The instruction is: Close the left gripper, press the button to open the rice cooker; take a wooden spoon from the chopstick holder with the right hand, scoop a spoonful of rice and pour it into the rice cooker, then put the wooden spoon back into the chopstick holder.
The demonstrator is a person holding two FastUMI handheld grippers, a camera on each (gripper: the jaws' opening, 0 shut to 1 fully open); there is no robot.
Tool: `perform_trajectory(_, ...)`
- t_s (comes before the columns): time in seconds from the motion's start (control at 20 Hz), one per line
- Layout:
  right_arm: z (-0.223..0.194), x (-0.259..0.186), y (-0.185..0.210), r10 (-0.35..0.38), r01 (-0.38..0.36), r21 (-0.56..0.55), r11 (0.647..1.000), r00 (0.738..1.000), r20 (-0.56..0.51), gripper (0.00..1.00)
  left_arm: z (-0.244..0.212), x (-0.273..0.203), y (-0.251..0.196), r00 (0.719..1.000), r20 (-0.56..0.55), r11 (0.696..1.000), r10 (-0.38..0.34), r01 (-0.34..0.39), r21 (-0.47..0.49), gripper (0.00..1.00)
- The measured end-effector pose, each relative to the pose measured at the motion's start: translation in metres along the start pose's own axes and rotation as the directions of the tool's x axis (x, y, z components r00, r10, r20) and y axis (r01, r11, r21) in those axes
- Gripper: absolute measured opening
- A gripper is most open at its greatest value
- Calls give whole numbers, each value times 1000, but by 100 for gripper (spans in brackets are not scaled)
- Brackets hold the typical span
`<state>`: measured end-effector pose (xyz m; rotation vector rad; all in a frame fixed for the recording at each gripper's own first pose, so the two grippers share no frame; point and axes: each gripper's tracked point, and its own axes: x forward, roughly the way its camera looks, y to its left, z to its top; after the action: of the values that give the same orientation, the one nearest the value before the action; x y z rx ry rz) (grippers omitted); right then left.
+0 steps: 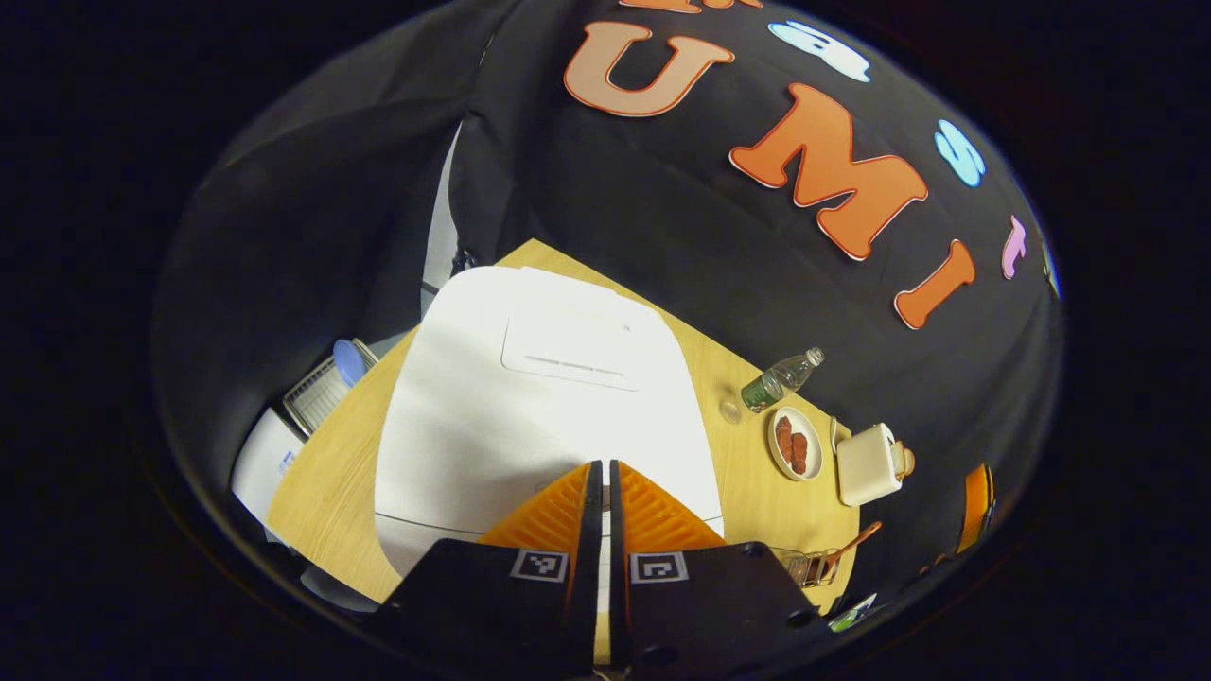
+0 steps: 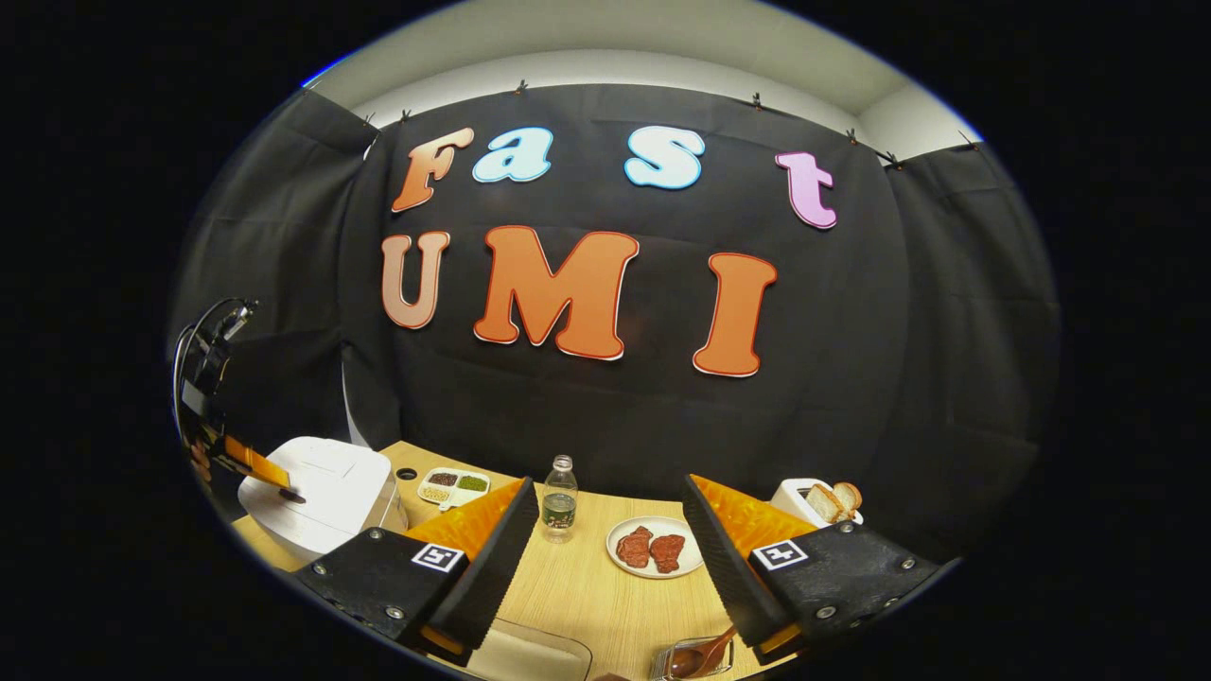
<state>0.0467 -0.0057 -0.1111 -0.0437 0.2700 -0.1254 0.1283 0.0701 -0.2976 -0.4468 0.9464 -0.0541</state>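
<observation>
Left claw [image 1: 605, 465] closed over rice cooker [image 1: 530, 397] lid (right claw [image 2: 610, 530] wide, empty)

On the wooden table [image 2: 587, 586], a plastic water bottle [image 2: 559, 498] stands upright just left of a white plate of red meat pieces [image 2: 655, 548], a white toaster holding bread slices [image 2: 816, 501] sits to the plate's right, and a divided dish of grains [image 2: 454, 485] lies left of the bottle.
</observation>
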Motion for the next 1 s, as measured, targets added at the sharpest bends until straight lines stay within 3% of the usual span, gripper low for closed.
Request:
perform_trajectory(0.3,-13,0,-11,-15,15,1,1000,1000,-27,95,-18,4,14,994,-106,999,32,-33,-14,6)
perform_trajectory(0.65,-14,5,-9,22,-22,26,999,999,-31,95,-16,3,13,991,-30,989,132,-130,66,8)
perform_trajectory(0.75,-10,6,-9,36,-36,23,999,999,-27,95,-6,-4,8,989,32,985,145,-147,94,7)
perform_trajectory(0.85,-6,6,-11,35,-35,13,999,999,-12,95,19,-22,-3,977,168,978,133,-156,136,6)
perform_trajectory(0.9,-6,7,-11,34,-34,9,999,999,-14,95,36,-34,-9,960,250,973,124,-167,160,6)
perform_trajectory(1.0,-6,7,-11,34,-34,12,999,999,-20,95,70,-60,-19,895,423,952,140,-239,191,6)
